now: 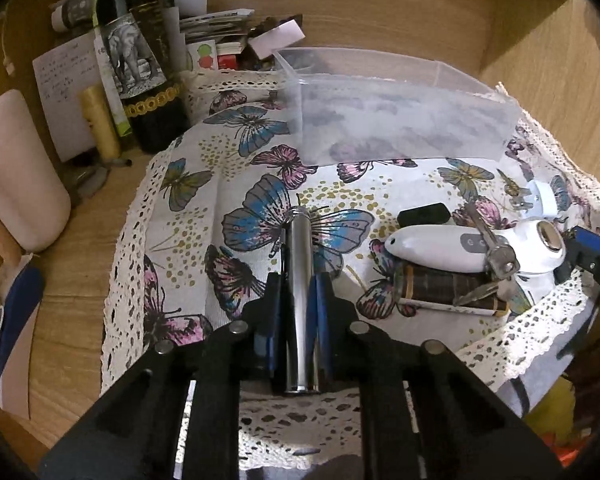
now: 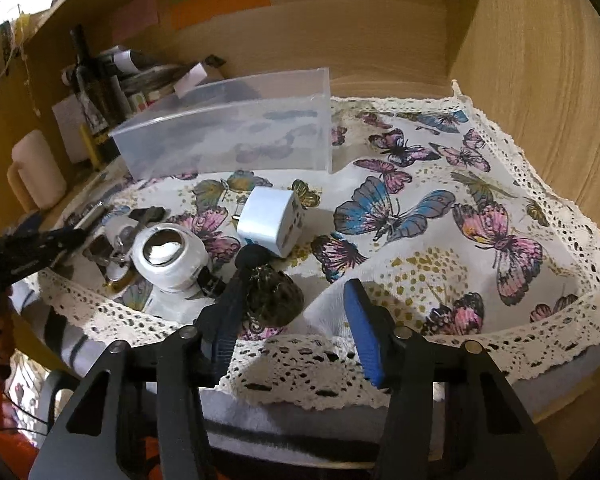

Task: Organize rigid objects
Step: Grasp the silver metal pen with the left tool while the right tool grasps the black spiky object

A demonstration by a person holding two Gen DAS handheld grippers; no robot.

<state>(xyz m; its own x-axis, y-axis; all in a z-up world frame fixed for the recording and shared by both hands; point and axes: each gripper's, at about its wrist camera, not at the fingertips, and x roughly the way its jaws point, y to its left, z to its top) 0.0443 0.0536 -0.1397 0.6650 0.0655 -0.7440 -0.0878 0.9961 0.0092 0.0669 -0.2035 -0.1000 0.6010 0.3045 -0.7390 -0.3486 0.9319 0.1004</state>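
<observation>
left gripper (image 1: 298, 300) clamped on a chrome tube (image 1: 299, 296) at frame centre, right gripper (image 2: 292, 312) spread wide, clear bin (image 2: 228, 140) upper left

Home desk: butterfly cloth (image 2: 440, 216), wine bottle (image 1: 140, 52).

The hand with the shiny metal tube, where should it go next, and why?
Probably lift and carry it forward to the clear plastic bin. The left gripper is shut on the shiny silver metal tube, which lies along its fingers over the butterfly-print cloth, and the bin at the back looks empty, so it seems the likely place for it.
</observation>
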